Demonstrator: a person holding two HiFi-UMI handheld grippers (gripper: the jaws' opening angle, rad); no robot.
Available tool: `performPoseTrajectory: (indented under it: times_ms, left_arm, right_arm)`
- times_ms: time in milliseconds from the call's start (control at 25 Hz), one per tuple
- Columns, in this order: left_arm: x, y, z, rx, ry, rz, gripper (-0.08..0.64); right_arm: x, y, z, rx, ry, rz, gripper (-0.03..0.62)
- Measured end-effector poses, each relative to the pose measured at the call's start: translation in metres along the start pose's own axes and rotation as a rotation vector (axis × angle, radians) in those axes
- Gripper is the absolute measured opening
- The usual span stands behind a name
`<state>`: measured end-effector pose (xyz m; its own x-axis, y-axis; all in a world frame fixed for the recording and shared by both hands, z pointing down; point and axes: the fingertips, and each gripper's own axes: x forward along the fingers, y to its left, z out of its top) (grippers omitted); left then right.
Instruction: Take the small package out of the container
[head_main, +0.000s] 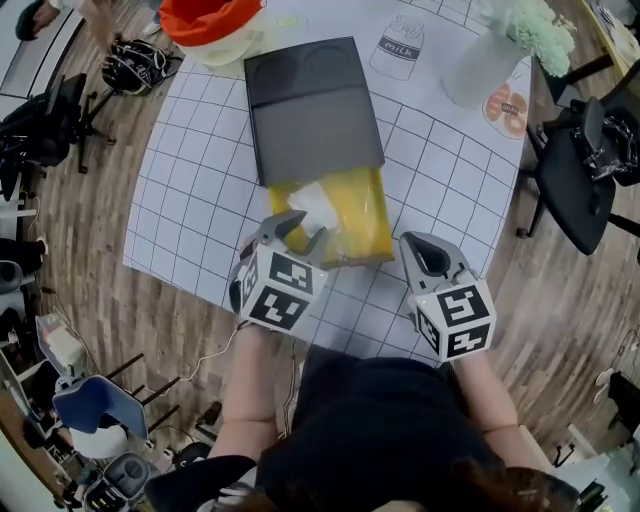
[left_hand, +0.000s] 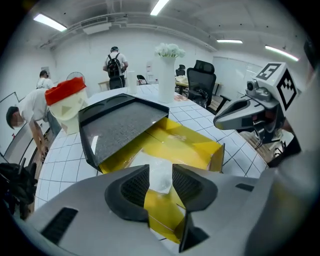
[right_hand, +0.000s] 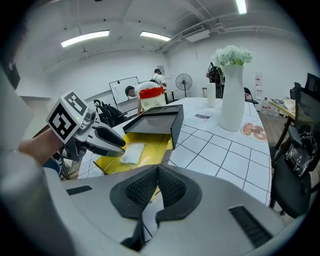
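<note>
A yellow box (head_main: 372, 215) lies on the gridded mat, its dark grey lid (head_main: 312, 110) slid back over the far half. A small white package (head_main: 315, 205) lies flat in the open near end. My left gripper (head_main: 305, 228) hangs over that end, open, with the package (left_hand: 161, 181) showing in the gap between its pads, which do not press on it. The right gripper view shows the package (right_hand: 131, 153) resting on the box floor under the left gripper's fingers (right_hand: 112, 141). My right gripper (head_main: 428, 250) is shut and empty, just right of the box's near corner.
A white vase with flowers (head_main: 480, 65) stands at the back right. A red-lidded white tub (head_main: 210, 25) sits behind the lid. A black office chair (head_main: 580, 170) is off the table's right edge. People stand in the room's background (left_hand: 116, 65).
</note>
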<state>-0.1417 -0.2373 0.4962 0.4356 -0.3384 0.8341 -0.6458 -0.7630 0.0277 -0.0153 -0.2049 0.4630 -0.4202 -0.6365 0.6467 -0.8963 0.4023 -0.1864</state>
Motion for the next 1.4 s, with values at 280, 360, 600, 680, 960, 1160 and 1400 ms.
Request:
performPoseTrajectory:
  times_ms: [280,360,600,680,960,1160,1400]
  left_arm:
    - [0.017,0.004,-0.004,0.087,0.096,-0.024,0.137]
    - [0.022,0.002,-0.007,0.108,0.131,-0.034,0.129]
    - [0.032,0.004,-0.014,0.152,0.187,-0.017,0.077]
    - [0.033,0.005,-0.014,0.158,0.191,-0.008,0.055]
    - [0.025,0.003,-0.005,0.138,0.153,0.0,0.025]
    - [0.005,-0.011,0.014,0.126,0.073,-0.002,0.025]
    - [-0.033,-0.03,0.026,0.146,0.008,0.068,0.025]
  right_arm:
    - [0.012,-0.004,-0.007,0.03,0.029,-0.001,0.015]
    - [0.013,-0.005,-0.008,0.036,0.033,-0.002,0.015]
    - [0.014,-0.012,-0.011,0.053,0.035,-0.006,0.015]
    - [0.012,-0.014,-0.012,0.057,0.032,-0.007,0.015]
    - [0.001,-0.02,-0.014,0.07,0.008,-0.013,0.015]
    - [-0.013,-0.022,-0.019,0.076,-0.009,-0.011,0.015]
    - [-0.036,-0.022,-0.016,0.051,-0.058,0.001,0.015]
